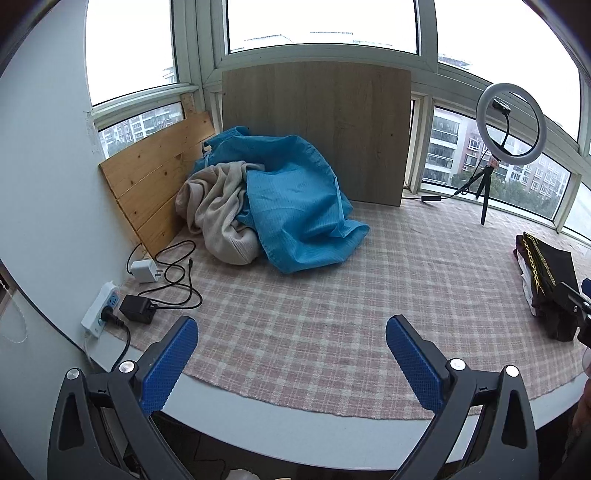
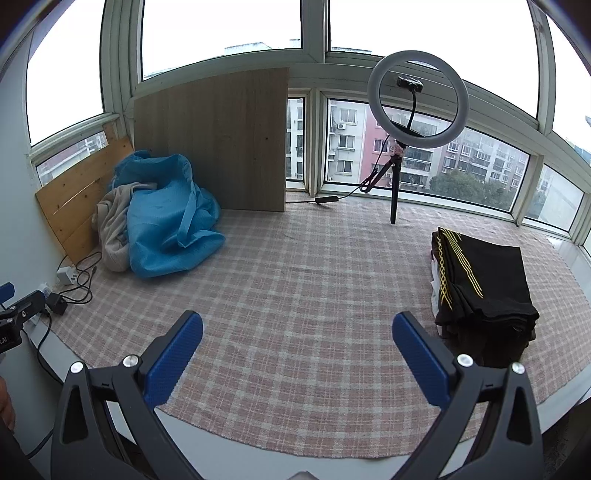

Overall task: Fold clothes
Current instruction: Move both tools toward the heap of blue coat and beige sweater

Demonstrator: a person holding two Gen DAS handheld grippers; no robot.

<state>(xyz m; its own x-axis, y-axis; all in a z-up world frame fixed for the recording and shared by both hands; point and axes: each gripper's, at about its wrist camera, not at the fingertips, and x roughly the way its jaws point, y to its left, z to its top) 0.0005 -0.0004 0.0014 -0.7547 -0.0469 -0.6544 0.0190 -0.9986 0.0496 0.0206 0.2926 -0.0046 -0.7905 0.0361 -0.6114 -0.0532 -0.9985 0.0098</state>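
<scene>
Both claws, left (image 1: pixel 291 334) and right (image 2: pixel 297 328), gape empty above bare cloth (image 2: pixel 295 280). Crumpled heap (image 1: pixel 266 199) far-left ahead awaits folding; folded stack (image 2: pixel 484 284) sits right, kept clear.

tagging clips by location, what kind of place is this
Probably a bay-window nook in a high-rise flat, set up for recording: wraparound windows facing apartment blocks, a ring light on a tripod, and a checked cloth holding unfolded clothes and a folded stack.
</scene>
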